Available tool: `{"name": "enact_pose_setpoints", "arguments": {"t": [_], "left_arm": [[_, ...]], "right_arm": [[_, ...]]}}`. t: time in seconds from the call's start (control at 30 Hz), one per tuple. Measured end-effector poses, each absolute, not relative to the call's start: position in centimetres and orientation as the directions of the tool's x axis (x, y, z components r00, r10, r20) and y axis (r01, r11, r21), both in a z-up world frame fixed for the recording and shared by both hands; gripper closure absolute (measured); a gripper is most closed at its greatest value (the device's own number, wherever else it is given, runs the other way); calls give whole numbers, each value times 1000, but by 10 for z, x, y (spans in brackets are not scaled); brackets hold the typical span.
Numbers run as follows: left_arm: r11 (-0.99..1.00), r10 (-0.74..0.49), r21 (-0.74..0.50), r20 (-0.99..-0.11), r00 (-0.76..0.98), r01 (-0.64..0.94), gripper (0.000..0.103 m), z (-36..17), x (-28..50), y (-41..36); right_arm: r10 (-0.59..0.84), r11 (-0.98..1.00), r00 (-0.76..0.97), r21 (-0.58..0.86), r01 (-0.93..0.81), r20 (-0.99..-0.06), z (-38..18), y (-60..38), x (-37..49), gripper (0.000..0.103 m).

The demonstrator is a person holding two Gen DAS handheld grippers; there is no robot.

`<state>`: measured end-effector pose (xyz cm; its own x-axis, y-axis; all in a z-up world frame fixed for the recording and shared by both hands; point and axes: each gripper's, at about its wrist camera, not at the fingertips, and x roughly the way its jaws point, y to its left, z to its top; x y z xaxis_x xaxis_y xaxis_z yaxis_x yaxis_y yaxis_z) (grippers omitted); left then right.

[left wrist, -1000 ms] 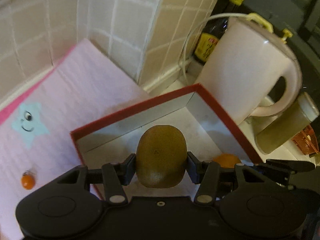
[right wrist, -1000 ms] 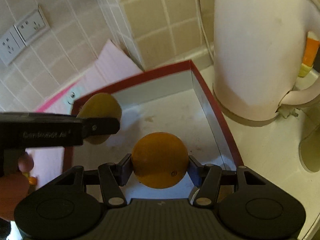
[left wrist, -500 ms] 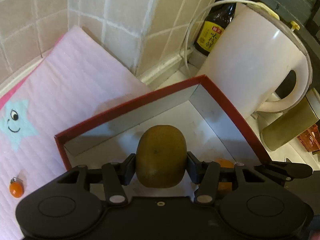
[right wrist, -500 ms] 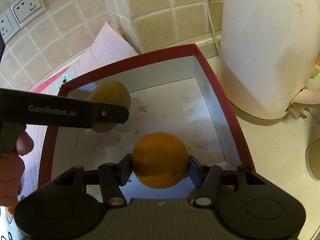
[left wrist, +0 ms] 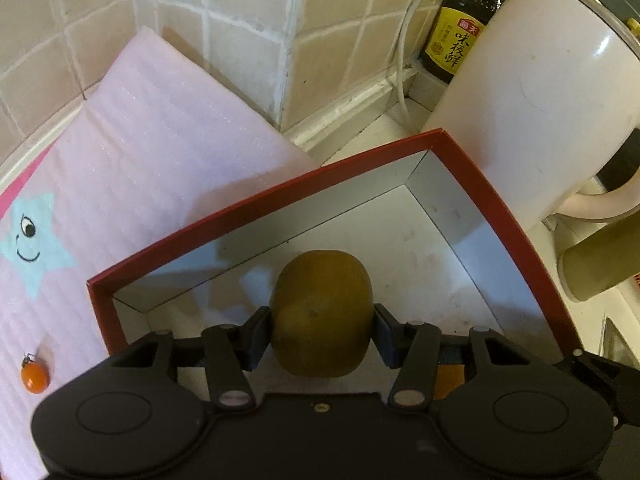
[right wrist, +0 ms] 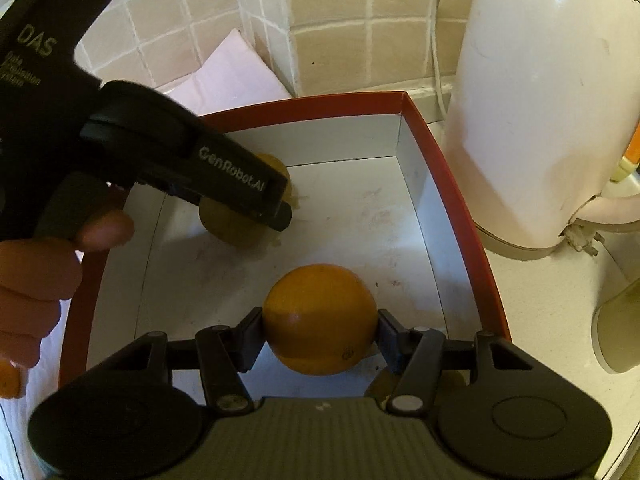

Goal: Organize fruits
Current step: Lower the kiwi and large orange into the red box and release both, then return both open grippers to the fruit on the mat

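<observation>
Two fruits hang over your red-rimmed cardboard box (left wrist: pixel 472 168): the left gripper (left wrist: pixel 322 334), jaws opening, cradles the brown oval kiwi (left wrist: pixel 320 312); the right gripper (right wrist: pixel 320 338) clasps the round orange (right wrist: pixel 320 316). Release too high and the kiwi may roll into the orange.

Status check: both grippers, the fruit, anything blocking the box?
Left gripper in the red box, jaws opening around the kiwi. Right gripper shut on the orange over the box. Box floor clear; kettle beside it.
</observation>
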<state>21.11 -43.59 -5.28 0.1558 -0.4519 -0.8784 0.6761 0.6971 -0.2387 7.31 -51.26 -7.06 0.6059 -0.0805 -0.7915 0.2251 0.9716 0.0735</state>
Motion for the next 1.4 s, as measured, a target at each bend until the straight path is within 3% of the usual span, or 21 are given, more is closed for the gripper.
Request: {"name": "enact_pose_setpoints", "arguments": {"t": [0.07, 0.53, 0.73, 1.0, 1.4], "left_arm": [[695, -468, -252, -870, 158, 673, 27, -46, 211, -432], [714, -578, -250, -737, 350, 654, 24, 61, 172, -316], [763, -594, -267, -650, 474, 589, 23, 106, 149, -220], [868, -490, -257, -586, 646, 425, 23, 133, 110, -85], [955, -268, -272, -624, 734, 118, 23, 113, 72, 69]], "right_arm": [[-63, 971, 616, 96, 221, -785, -66, -514, 69, 39], [-107, 972, 716, 78, 220, -690, -1, -503, 8, 36], [-118, 968, 774, 104, 230, -622, 29, -481, -15, 22], [-38, 977, 804, 146, 153, -593, 47, -435, -14, 17], [127, 988, 763, 145, -43, -634, 39, -342, 16, 16]]}}
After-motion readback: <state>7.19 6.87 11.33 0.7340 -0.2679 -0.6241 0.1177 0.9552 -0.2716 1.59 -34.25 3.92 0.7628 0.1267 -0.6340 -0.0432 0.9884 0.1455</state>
